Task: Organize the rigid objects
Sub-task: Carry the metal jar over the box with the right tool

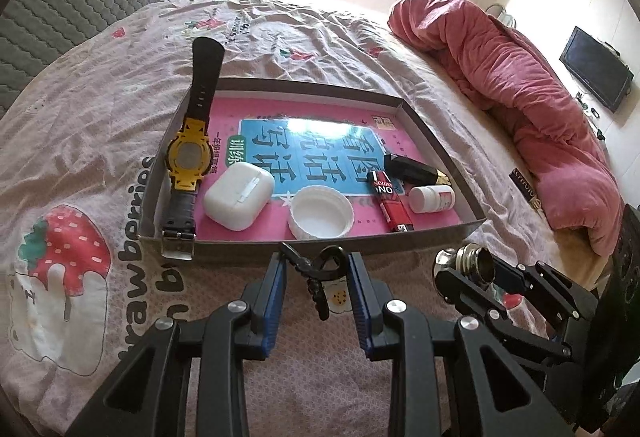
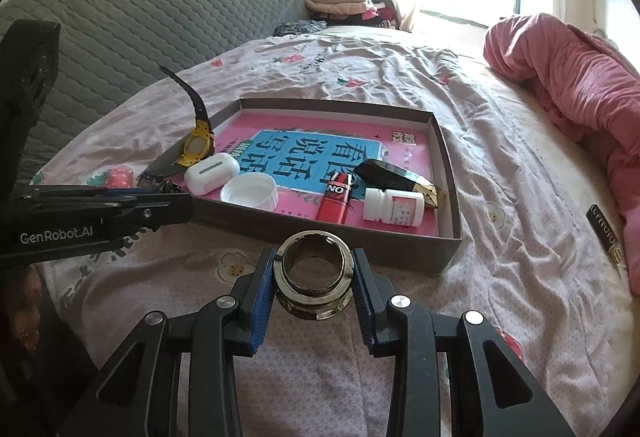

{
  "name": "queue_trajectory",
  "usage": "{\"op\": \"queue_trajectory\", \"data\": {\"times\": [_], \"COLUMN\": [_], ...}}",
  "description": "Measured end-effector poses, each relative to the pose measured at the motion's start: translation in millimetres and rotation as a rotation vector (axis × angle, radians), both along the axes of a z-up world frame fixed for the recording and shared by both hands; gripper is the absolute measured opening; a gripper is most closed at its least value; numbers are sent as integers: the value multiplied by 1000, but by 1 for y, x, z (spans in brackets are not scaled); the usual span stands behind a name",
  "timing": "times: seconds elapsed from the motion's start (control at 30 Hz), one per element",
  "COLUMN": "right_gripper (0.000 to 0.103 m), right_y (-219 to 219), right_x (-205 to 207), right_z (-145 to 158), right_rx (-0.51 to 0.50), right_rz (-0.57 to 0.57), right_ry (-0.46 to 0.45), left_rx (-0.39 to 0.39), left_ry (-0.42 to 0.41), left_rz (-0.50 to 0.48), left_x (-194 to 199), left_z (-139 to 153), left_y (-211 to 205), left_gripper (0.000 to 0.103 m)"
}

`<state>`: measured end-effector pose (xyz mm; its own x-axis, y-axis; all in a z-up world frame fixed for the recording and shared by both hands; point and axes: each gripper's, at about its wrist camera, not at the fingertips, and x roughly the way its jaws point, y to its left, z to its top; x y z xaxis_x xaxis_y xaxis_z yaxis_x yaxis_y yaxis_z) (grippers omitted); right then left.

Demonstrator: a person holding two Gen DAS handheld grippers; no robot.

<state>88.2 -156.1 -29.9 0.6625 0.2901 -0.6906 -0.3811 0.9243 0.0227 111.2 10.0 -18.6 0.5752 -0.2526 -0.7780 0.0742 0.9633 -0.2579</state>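
Note:
A shallow grey box (image 1: 440, 153) (image 2: 452, 173) with a pink book inside lies on the bed. In it are a yellow watch (image 1: 188, 157) (image 2: 196, 147), a white earbud case (image 1: 239, 195) (image 2: 211, 173), a white cap (image 1: 321, 212) (image 2: 250, 194), a red lighter (image 1: 390, 203) (image 2: 336, 201), a white pill bottle (image 1: 432, 198) (image 2: 394, 212) and a black block (image 1: 412, 169) (image 2: 394, 175). My left gripper (image 1: 316, 265) is shut on a black clip (image 1: 316, 269) just before the box's near wall. My right gripper (image 2: 314, 269) is shut on a metal ring fitting (image 2: 314, 277) (image 1: 472, 261), right of the left gripper.
The bed sheet (image 1: 80, 157) has strawberry prints. A pink quilt (image 1: 520, 97) (image 2: 580, 85) is bunched at the right. A black strip with gold lettering (image 1: 526, 185) (image 2: 604, 233) lies beside it. A grey padded headboard (image 2: 140, 17) stands at the left.

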Motion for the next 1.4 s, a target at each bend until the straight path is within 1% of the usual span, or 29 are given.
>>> {"op": "queue_trajectory", "data": {"times": [0.27,0.57,0.83,1.2,1.4], "right_gripper": [37,37,37,37,37], "right_y": [8,11,16,15,9], "right_x": [-3,-1,8,28,36], "right_z": [6,16,24,34,39], "right_rx": [-13,-1,-4,12,18], "right_rz": [19,30,34,6,-20], "right_ry": [-26,-59,-84,-113,-132], "left_rx": [-8,-13,-19,-23,-5], "left_ry": [-6,-15,-16,-11,-20], "left_rz": [6,16,31,47,71], "left_x": [1,5,15,25,33], "left_z": [2,4,3,-2,-3], "left_y": [4,7,11,15,22], "left_gripper": [31,31,31,31,31]}}
